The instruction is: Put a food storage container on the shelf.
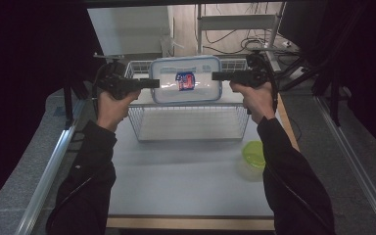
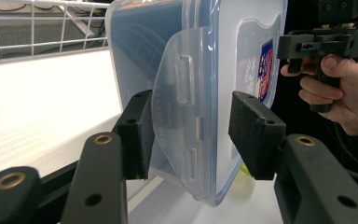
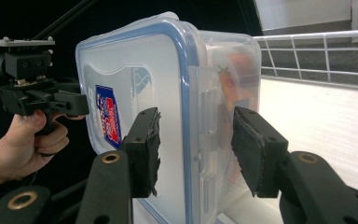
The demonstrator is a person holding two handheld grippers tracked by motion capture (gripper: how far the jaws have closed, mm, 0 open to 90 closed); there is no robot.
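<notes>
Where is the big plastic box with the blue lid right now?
In the high view the plastic box is up in the air over the wire basket, held between the left gripper and the right gripper.

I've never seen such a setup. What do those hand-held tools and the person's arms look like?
Each tool, left and right, is black and pistol-shaped, with two flat-padded jaws on arms with brass-ringed holes. A black cable trails from the left one. The person wears black long sleeves.

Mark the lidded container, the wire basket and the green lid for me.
lidded container (image 1: 200, 73), high view, on its clear lid right of the label
wire basket (image 1: 191, 122), high view, on its front mesh wall
green lid (image 1: 254, 154), high view, on its top face
</notes>
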